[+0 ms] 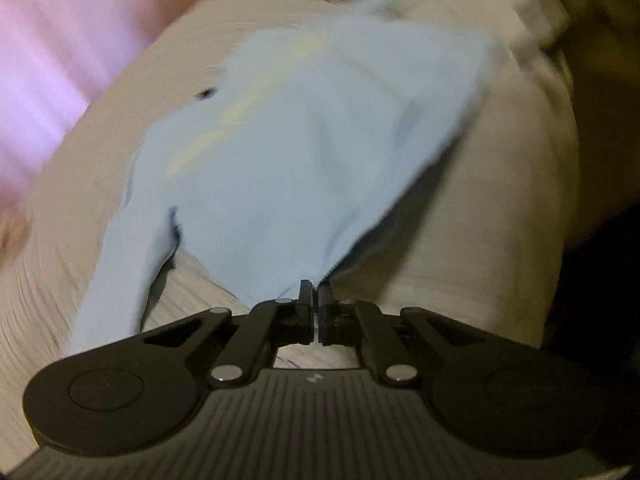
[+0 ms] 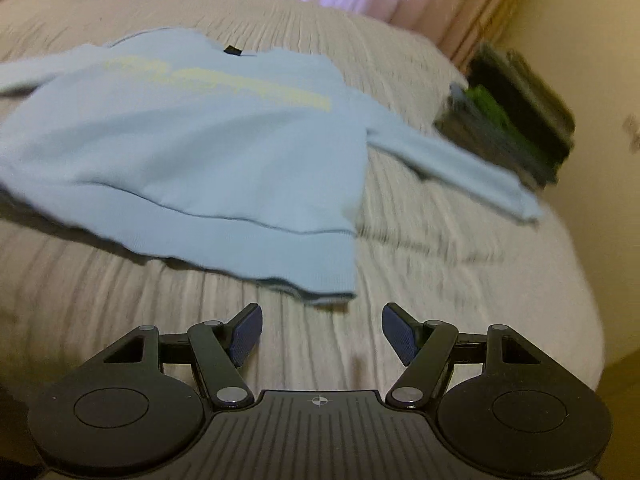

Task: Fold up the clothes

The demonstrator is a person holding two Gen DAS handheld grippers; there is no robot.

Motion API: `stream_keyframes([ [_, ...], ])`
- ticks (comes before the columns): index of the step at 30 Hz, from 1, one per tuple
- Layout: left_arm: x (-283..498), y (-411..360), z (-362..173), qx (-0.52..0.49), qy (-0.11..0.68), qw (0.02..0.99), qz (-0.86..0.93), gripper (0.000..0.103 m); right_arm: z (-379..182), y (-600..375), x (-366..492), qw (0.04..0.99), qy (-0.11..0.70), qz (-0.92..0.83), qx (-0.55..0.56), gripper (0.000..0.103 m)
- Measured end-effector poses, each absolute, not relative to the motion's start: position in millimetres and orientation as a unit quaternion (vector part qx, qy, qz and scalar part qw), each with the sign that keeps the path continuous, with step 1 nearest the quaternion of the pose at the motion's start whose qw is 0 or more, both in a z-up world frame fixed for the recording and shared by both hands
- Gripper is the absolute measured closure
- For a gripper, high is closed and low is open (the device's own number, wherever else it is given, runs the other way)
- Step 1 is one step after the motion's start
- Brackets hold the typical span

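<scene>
On the left side, the left gripper (image 1: 315, 292) has its jaws pressed together on a pinch of the light blue sweatshirt (image 1: 304, 152), at the near hem corner, and the cloth rises away from the pads and spreads forward over the beige bedcover (image 1: 500, 216). So the garment lies directly ahead of this gripper, with its long axis going from the hem at the tips toward the neck far away. To the right, the right gripper (image 2: 322, 330) stands with its jaws wide apart and nothing between them; the other hem corner of the sweatshirt (image 2: 192, 152) lies just ahead and a little to the left of its tips, not touching. I judge this gripper must go forward to that corner. One sleeve stretches out to the right toward a dark stack (image 2: 516, 116) at the bed edge. A pale yellow print crosses the chest, but it is too blurred to read; the small dark neck label also shows no legible writing.
</scene>
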State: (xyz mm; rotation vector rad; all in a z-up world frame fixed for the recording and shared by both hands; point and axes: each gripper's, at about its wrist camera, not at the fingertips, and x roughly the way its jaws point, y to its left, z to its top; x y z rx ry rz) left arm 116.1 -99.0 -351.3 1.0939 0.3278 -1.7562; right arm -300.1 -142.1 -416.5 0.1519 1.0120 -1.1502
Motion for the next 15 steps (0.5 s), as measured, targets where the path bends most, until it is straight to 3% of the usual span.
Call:
stream_keyframes([
  [5,147,-115,-328,0.361,0.226,0.547,-0.721,0.102,-432,-160,-300,0.702,0.457,-0.545,0.040,0.034],
  [9,144,-114,-323,0.350,0.246,0.552,-0.716,0.102,-438,-172,-300,0.712,0.445,-0.542,0.037,0.034],
  [10,144,-110,-324,0.356,0.246,0.551,-0.713,0.102,-441,-176,-301,0.714,0.443,-0.541,0.040,0.054],
  [11,144,-107,-326,0.363,0.244,0.550,-0.711,0.102,-444,-181,-300,0.716,0.450,-0.531,0.050,0.065],
  [15,137,-94,-332,0.391,0.230,0.537,-0.711,0.102,-438,-187,-295,0.720,0.452,-0.523,0.055,0.066],
])
